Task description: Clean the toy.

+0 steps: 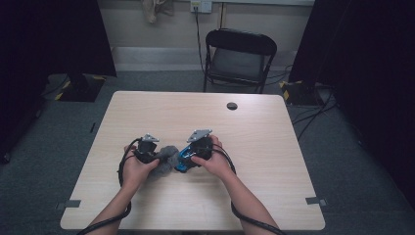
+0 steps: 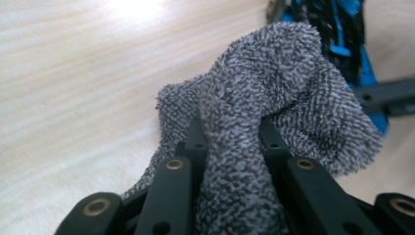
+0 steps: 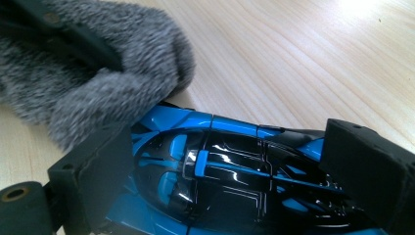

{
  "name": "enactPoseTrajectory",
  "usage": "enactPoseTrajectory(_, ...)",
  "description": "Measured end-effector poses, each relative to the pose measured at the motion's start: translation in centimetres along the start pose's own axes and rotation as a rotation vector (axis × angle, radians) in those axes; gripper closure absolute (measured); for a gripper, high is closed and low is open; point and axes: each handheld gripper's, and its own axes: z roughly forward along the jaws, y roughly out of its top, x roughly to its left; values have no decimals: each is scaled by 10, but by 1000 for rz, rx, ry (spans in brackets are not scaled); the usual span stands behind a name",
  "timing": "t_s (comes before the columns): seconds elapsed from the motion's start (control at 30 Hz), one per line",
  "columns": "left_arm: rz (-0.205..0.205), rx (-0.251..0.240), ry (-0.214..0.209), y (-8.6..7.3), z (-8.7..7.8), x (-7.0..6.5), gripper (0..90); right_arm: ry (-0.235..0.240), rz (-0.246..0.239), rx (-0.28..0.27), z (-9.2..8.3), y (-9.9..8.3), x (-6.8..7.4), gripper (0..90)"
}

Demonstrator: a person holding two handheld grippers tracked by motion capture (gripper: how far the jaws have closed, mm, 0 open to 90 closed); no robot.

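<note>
The left tongs (image 1: 155,155) are clamped on a bunched grey cloth (image 1: 164,159) pressed against the blue toy car (image 1: 184,159), mid-worktop (image 1: 274,147). The right tongs (image 1: 192,157) pinch the glossy car across its body. A hard wipe could twist it loose or pull the cloth free.

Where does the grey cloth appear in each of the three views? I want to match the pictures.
High view: grey cloth at table centre, between the two grippers.
Left gripper view: centre, bunched between the black jaws.
Right gripper view: upper left, blurred, touching the car.
Shared landmark: the blue and black toy car, beside the cloth in every view.
</note>
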Motion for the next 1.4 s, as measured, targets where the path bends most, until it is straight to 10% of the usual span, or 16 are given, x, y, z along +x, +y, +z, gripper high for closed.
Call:
enactPoseTrajectory(0.37,-63,-41,77,5,-7,15,727,1,1,-6,0,-1,0,53)
enactPoseTrajectory(1.4,86,64,-128,-14,-14,-23,734,-3,5,-1,0,0,2,53)
